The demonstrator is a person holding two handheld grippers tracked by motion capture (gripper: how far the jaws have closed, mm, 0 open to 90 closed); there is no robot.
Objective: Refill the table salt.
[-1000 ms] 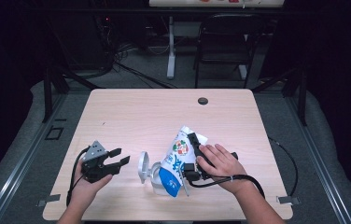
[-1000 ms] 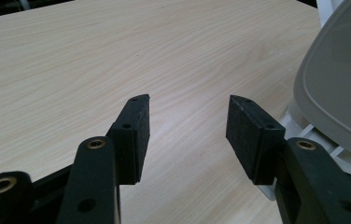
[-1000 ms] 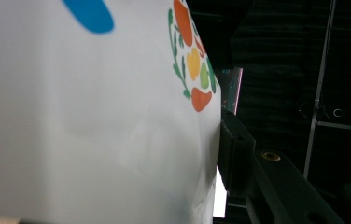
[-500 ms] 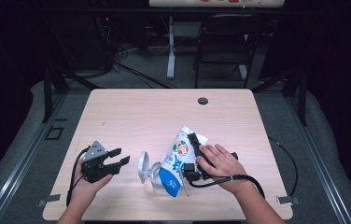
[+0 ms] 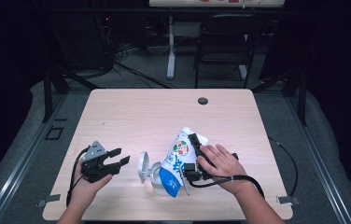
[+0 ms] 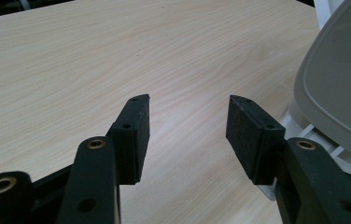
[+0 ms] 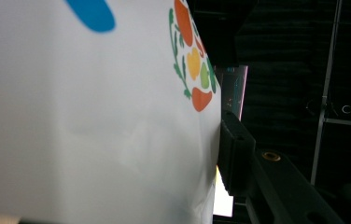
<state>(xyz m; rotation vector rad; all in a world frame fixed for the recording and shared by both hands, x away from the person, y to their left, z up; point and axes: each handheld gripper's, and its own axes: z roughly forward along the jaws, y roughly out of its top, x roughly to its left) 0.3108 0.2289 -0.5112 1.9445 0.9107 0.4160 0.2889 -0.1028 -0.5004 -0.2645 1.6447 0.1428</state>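
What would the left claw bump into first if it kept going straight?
Probably the grey lid. The open left claw points right at it across bare table, though its own view shows the lid slightly off to one side.

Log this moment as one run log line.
right tongs: shut on white pouch | left tongs: open, empty, beside grey-lidded container | table

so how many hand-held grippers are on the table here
2. The left hand-held gripper is near the table's front left, open, beside a clear container. The right hand-held gripper is front centre, closed on a white bag.
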